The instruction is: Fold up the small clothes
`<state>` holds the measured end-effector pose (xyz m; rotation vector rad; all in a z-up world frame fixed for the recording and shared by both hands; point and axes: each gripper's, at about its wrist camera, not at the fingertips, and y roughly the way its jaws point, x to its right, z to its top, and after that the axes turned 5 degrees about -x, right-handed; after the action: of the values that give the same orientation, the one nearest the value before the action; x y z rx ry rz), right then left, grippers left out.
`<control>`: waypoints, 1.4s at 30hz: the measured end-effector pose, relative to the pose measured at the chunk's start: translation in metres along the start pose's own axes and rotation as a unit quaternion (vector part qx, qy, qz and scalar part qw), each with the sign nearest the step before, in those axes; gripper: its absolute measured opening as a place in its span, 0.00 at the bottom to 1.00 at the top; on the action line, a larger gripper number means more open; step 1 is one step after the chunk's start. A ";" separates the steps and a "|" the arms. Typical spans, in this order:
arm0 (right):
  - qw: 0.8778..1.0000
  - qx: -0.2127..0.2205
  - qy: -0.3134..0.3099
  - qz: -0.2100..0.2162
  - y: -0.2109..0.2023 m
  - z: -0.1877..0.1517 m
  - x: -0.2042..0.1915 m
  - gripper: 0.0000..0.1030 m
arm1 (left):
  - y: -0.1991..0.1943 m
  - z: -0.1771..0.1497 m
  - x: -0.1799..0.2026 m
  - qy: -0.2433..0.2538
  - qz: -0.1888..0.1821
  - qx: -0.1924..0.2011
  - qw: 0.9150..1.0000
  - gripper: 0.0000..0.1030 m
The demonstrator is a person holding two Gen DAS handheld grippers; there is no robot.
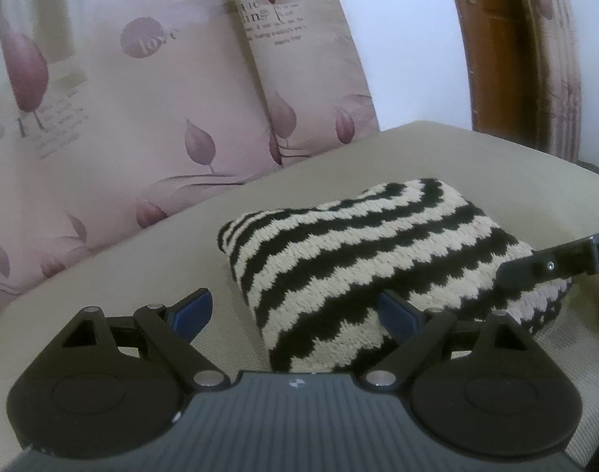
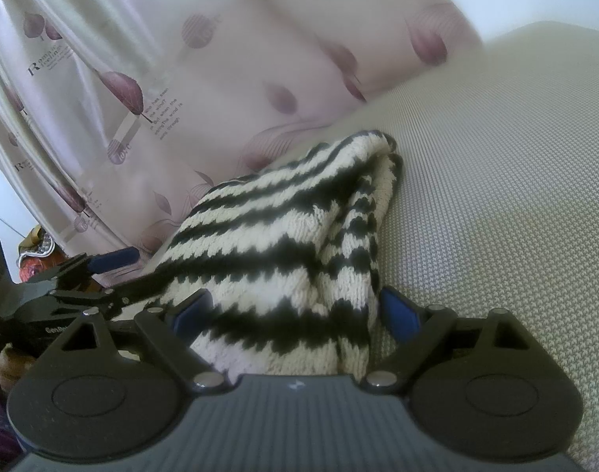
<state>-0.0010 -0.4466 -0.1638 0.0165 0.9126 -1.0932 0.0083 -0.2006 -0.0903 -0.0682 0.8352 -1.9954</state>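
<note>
A black-and-cream striped knitted garment (image 1: 362, 259) lies folded into a thick block on the beige seat cushion (image 1: 142, 275). My left gripper (image 1: 295, 312) is open, its blue-padded fingers (image 1: 191, 310) wide apart at the garment's near left corner. My right gripper (image 2: 295, 310) is open too, with the garment's end (image 2: 283, 259) lying between its spread fingers (image 2: 400, 310). One finger of the right gripper shows at the garment's right edge in the left wrist view (image 1: 551, 267). The left gripper shows at the left in the right wrist view (image 2: 75, 287).
Pink leaf-print cushions (image 1: 122, 118) stand along the back of the seat. A brown wooden door frame (image 1: 496, 39) and white wall are behind on the right. Coloured items (image 2: 36, 255) lie beyond the seat's left side.
</note>
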 end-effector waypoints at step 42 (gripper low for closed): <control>1.000 0.005 0.003 0.005 -0.002 0.000 0.002 0.89 | 0.017 -0.001 -0.013 -0.039 -0.010 -0.016 0.999 0.94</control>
<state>-0.0026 -0.4490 -0.1644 0.0334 0.9121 -1.0891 0.0276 -0.1955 -0.0978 -0.1730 0.8177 -1.9859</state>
